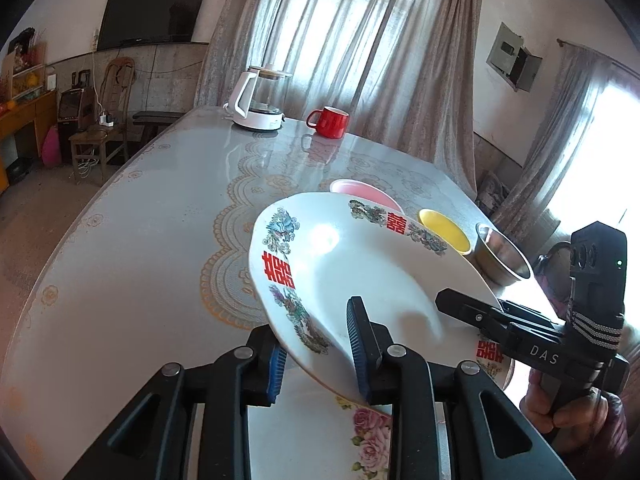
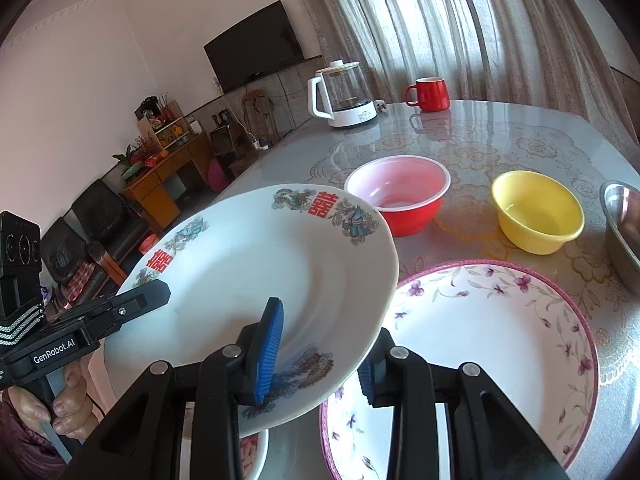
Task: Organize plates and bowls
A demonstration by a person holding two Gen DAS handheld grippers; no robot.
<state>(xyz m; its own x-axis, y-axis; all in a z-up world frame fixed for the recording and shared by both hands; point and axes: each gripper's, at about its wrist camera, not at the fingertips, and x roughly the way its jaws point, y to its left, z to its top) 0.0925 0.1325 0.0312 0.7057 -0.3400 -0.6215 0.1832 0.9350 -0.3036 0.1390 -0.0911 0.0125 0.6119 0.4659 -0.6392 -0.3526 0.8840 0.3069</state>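
**Two grippers holding one plate in the air**

The left gripper (image 1: 320, 354) and the right gripper (image 2: 320, 352) are both pinching the rim of the white dragon plate (image 2: 256, 280), one on each side. The plate is hanging tilted above the table (image 1: 160, 200), not touching it. Two grips are probably keeping it from slipping. Just beside it, the purple flower plate (image 2: 480, 340) is lying flat, maybe the spot to stack on. A rose plate (image 1: 360, 440) is lying underneath. The red bowl (image 2: 400, 196), yellow bowl (image 2: 536, 212) and steel bowl (image 1: 502, 254) are waiting behind.
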